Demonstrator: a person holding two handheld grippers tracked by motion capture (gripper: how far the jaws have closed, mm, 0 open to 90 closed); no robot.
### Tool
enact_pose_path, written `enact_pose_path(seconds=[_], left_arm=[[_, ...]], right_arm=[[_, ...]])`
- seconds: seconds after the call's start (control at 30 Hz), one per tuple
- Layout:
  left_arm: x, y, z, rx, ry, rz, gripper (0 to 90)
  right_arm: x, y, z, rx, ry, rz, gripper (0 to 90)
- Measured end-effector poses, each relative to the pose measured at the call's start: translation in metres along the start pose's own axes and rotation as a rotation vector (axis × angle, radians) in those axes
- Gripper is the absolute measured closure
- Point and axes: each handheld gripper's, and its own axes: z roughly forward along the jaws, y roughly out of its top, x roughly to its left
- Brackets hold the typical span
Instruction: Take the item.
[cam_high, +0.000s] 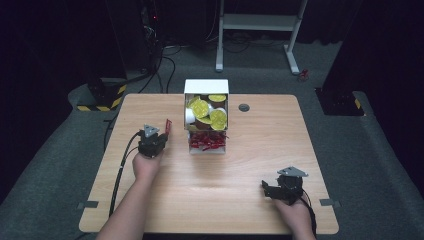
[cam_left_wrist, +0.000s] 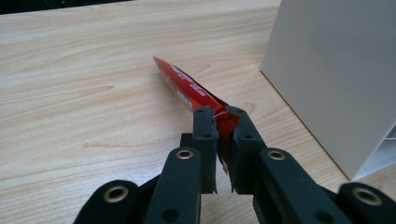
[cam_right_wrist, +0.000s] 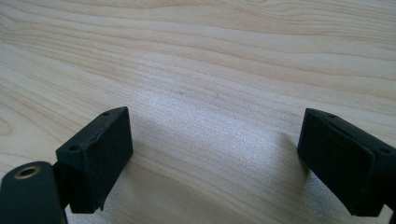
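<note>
The person's left forearm comes in from the bottom of the high view and runs up and slightly right, ending in the left hand-held gripper (cam_high: 159, 134) over the left half of the desk (cam_high: 260, 165). Its jaws are clamped on one end of a red sachet (cam_left_wrist: 187, 88), which sticks out ahead of the tips, tilted up and away from the wood. In the left gripper view the sachet's near end is crumpled between the jaws and partly hidden by them; white print runs along its side but is too small to read. The sachet is just left of the white box (cam_high: 206, 117), apart from its wall.

The right hand (cam_high: 295, 215) rests near the front right edge of the desk, its forearm cut off by the frame. The right hand-held gripper (cam_high: 267, 189) points leftward, low over the wood, jaws spread wide with only bare desk between them.

The white box stands at the middle back of the desk. Its upper compartment holds round pods with yellow lids, its lower one a pile of red sachets; how many cannot be told. A small dark round grommet (cam_high: 244, 107) sits right of the box
</note>
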Motion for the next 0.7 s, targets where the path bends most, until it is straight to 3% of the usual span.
enact_pose_path(seconds=[0.33,0.7], left_arm=[[-0.0019,-0.0045,0.0050,0.060,0.005,0.014,82.2],[-0.0033,-0.0064,0.0081,0.075,0.012,0.006,79.6]], right_arm=[[0.0000,0.0000,0.0000,0.000,0.000,0.000,10.2],[0.0000,0.0000,0.0000,0.000,0.000,0.000,10.2]])
